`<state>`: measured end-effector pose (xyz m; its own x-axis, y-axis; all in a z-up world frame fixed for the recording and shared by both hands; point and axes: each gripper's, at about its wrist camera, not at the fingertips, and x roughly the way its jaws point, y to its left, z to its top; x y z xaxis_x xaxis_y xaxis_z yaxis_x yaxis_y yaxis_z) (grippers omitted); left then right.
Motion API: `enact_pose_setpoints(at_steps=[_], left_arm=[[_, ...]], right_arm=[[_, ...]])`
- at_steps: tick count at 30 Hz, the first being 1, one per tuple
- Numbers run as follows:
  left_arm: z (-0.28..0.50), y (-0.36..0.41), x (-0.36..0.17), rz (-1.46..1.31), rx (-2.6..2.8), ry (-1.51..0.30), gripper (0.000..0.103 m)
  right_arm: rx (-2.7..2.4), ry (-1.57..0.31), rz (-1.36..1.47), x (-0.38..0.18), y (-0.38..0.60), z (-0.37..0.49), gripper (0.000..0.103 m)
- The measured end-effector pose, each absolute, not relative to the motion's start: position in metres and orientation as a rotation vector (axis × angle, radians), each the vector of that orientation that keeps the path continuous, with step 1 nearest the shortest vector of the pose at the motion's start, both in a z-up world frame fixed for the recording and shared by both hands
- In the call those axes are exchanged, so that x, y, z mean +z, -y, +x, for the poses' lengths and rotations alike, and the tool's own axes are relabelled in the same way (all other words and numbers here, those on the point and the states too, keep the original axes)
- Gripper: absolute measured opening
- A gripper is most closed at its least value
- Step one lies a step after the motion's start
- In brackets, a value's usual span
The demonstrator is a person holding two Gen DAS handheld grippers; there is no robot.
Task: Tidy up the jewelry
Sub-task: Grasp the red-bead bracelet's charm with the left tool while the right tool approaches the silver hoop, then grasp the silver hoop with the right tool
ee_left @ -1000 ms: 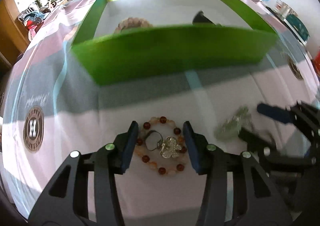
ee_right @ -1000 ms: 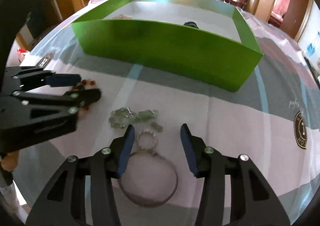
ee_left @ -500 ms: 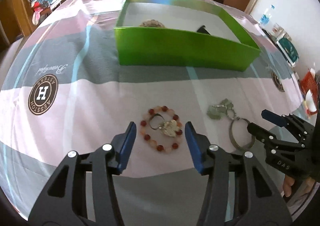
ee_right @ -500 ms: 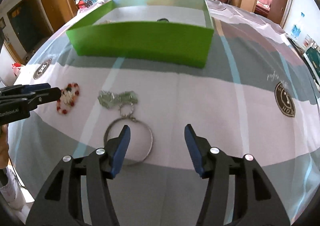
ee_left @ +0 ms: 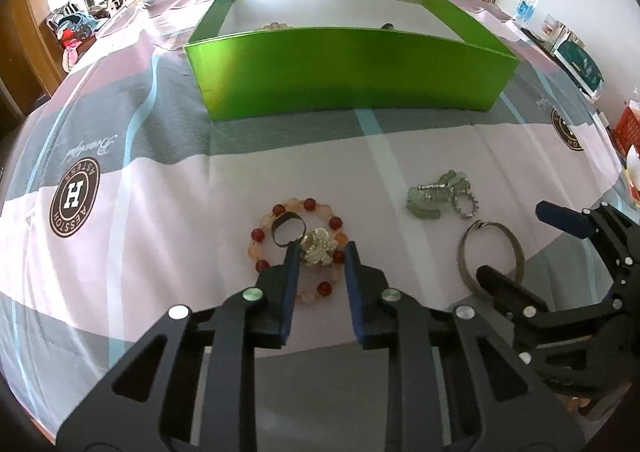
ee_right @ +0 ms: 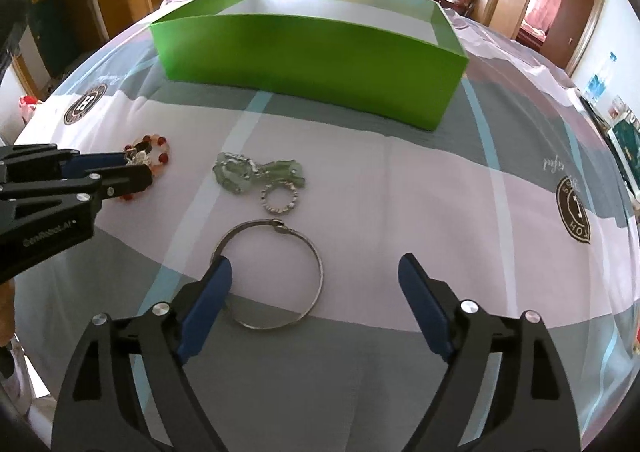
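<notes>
The left gripper [ee_left: 319,252], just narrowed, is clamped on a silver charm [ee_left: 318,247] inside the red-and-peach bead bracelet [ee_left: 298,248]. A silver bangle [ee_right: 269,275] lies between the right gripper's [ee_right: 314,272] just-widened, spread fingers.

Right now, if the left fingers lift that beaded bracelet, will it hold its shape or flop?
The bracelet is probably strung beads, so it would likely sag into a loop. Its silver charm and dark ring would probably dangle. The round beads may slip on the narrow fingers.
</notes>
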<state>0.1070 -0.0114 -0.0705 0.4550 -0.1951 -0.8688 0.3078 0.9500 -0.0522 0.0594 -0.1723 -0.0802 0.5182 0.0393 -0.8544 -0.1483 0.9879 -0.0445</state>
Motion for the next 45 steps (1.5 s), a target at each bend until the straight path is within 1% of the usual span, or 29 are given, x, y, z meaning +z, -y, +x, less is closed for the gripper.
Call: enact_pose_setpoints(at_steps=[5, 7, 9, 13, 16, 18, 22, 23, 27, 29, 31, 33, 38, 39, 41, 42, 43, 44, 45], left_arm=[[0.102, 0.002, -0.068, 0.110, -0.303, -1.050, 0.020], [0.102, 0.001, -0.067, 0.115, -0.300, -1.046, 0.022], [0.102, 0.002, -0.067, 0.118, -0.297, -1.045, 0.030], [0.104, 0.006, -0.068, 0.124, -0.295, -1.042, 0.032], [0.107, 0.010, -0.070, 0.125, -0.295, -1.043, 0.032], [0.107, 0.010, -0.072, 0.117, -0.304, -1.053, 0.026], [0.105, 0.012, -0.072, 0.131, -0.305, -1.046, 0.021], [0.105, 0.011, -0.070, 0.129, -0.305, -1.043, 0.018], [0.104, 0.007, -0.069, 0.120, -0.302, -1.042, 0.018], [0.104, 0.006, -0.069, 0.114, -0.305, -1.044, 0.018], [0.105, 0.006, -0.069, 0.113, -0.297, -1.044, 0.020], [0.106, 0.006, -0.070, 0.113, -0.294, -1.048, 0.027], [0.108, 0.010, -0.074, 0.120, -0.304, -1.056, 0.027], [0.109, 0.010, -0.075, 0.119, -0.305, -1.061, 0.027], [0.109, 0.011, -0.075, 0.118, -0.306, -1.060, 0.027], [0.109, 0.010, -0.075, 0.118, -0.306, -1.059, 0.026], [0.109, 0.010, -0.075, 0.119, -0.303, -1.057, 0.024], [0.108, 0.010, -0.074, 0.120, -0.302, -1.053, 0.021], [0.108, 0.009, -0.073, 0.120, -0.302, -1.050, 0.020]], right_arm=[[0.133, -1.027, -0.121, -0.084, 0.163, 0.060, 0.085], [0.141, -1.027, -0.118, -0.085, 0.161, 0.060, 0.086], [0.143, -1.028, -0.117, -0.085, 0.160, 0.060, 0.086], [0.151, -1.023, -0.119, -0.083, 0.157, 0.058, 0.086], [0.154, -1.025, -0.124, -0.084, 0.154, 0.057, 0.086], [0.157, -1.025, -0.123, -0.083, 0.153, 0.057, 0.086], [0.172, -1.013, -0.118, -0.079, 0.153, 0.054, 0.086], [0.175, -1.010, -0.117, -0.078, 0.152, 0.053, 0.086], [0.216, -1.009, -0.093, -0.074, 0.149, 0.051, 0.086], [0.231, -1.010, -0.096, -0.075, 0.147, 0.049, 0.089], [0.236, -1.019, -0.107, -0.078, 0.143, 0.049, 0.091], [0.231, -1.032, -0.119, -0.082, 0.141, 0.049, 0.091], [0.215, -1.039, -0.121, -0.089, 0.140, 0.053, 0.091], [0.219, -1.036, -0.122, -0.089, 0.139, 0.053, 0.090], [0.231, -1.024, -0.122, -0.088, 0.139, 0.051, 0.085], [0.240, -1.016, -0.124, -0.087, 0.138, 0.050, 0.077], [0.246, -1.011, -0.127, -0.086, 0.137, 0.050, 0.066], [0.251, -1.007, -0.128, -0.084, 0.137, 0.049, 0.061], [0.249, -1.005, -0.133, -0.083, 0.136, 0.049, 0.059]])
